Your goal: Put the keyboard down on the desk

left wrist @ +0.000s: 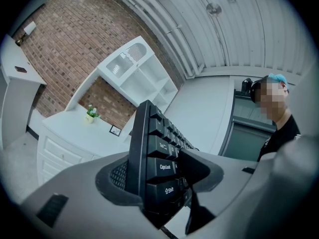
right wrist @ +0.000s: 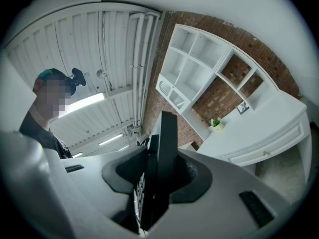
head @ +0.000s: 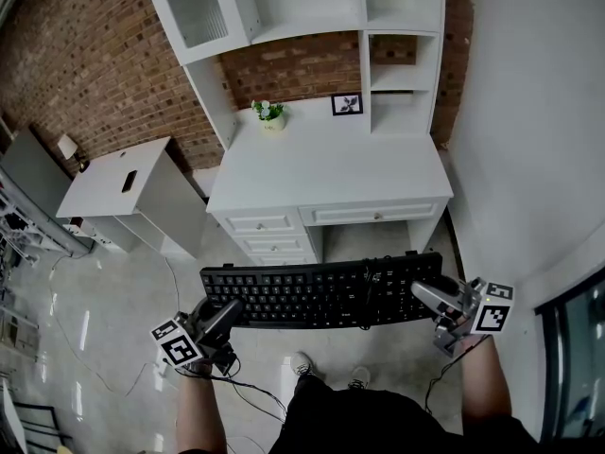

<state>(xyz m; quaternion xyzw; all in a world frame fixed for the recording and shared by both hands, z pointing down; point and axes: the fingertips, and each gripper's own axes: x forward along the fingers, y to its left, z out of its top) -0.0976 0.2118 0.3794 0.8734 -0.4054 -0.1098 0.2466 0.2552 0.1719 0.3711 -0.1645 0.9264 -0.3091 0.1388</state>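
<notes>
The keyboard hangs level in the air short of the white counter, the left claw pinching its left end and the right claw its right end, likely to keep it flat for setting down

Cut off and tiny
We lose the hutch above the desk at the top edge; the desk's framed picture is too small to tell.
</notes>
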